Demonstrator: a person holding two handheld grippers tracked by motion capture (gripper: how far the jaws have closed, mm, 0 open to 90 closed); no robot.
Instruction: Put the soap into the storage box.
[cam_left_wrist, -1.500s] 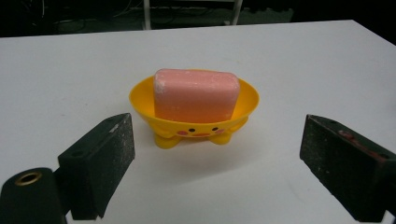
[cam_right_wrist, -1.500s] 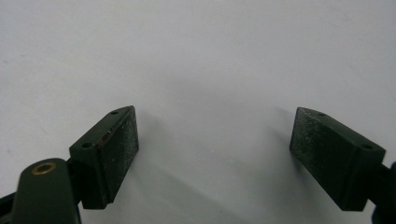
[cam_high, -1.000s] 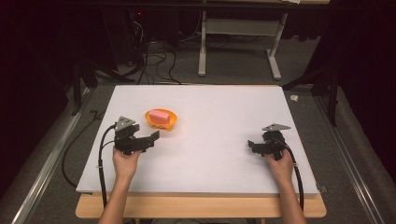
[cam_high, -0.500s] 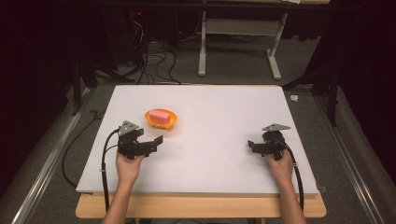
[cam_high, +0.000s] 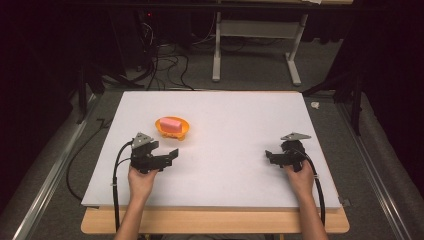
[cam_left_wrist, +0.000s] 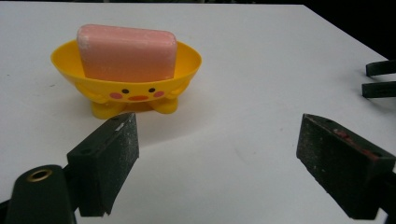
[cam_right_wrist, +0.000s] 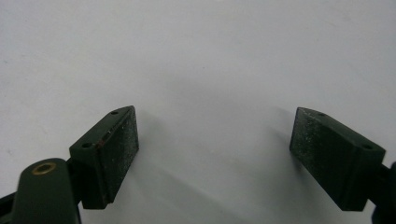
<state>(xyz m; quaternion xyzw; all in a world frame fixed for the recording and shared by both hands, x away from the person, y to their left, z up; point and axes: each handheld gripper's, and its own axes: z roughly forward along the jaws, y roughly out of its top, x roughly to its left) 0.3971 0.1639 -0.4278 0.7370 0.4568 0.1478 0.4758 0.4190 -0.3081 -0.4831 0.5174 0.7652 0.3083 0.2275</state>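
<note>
Left gripper is spread wide, holding nothing, with the yellow soap dish just beyond its left pad and off the centreline; on the table the dish sits at the left, just far of that gripper. Pink soap bar stands on edge in the dish, leaning on the wall. Risk: a straight push clips the dish's feet with that one pad, skidding the light dish or tipping the bar out. Right gripper is spread too, empty over bare table at the near right.
</note>
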